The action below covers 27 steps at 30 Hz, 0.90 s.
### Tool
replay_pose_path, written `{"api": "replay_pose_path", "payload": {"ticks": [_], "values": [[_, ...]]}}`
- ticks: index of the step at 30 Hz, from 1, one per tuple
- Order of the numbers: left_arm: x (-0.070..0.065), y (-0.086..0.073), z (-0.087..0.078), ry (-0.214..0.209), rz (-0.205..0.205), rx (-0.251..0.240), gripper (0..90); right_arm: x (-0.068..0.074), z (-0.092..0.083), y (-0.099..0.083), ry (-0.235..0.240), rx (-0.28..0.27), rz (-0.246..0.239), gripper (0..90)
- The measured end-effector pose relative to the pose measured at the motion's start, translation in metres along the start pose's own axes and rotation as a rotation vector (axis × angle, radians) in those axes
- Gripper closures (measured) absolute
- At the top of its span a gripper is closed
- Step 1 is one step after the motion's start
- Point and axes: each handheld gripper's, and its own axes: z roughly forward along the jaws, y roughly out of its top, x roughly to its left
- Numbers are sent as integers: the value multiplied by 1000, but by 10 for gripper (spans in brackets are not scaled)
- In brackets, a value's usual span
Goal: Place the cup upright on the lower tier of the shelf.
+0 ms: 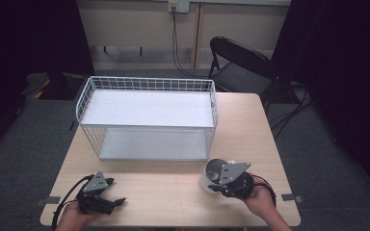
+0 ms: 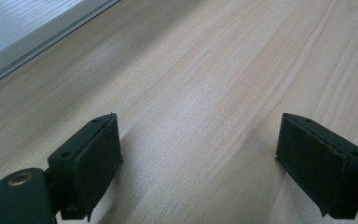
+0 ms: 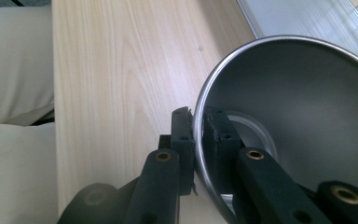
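- A light wooden surface (image 1: 173,183) stands on grey carpet, dark curtains at both sides.
- Near the front left corner, the left gripper (image 1: 110,200) rests low over the bare wood, its fingers (image 2: 98,161) spread wide with nothing between them.
- Toward the front right corner, the right gripper (image 1: 215,184) pinches the wall of a metal cup (image 1: 212,174), one finger inside its rim, one outside.
- Farther back, mid-surface, stands a white wire rack (image 1: 147,118) with two shelves.
- Behind the far edge sits a black folding chair (image 1: 241,65).

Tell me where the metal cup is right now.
In the high view the metal cup stands on the table's right front, before the wire rack, its rim clamped by the right tool.
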Motion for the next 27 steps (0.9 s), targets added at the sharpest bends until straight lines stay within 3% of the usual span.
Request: {"api": "replay_pose_path", "payload": {"ticks": [27], "values": [[0, 0, 0, 0, 0, 0, 131, 1, 17, 38, 0, -34, -58, 828]]}}
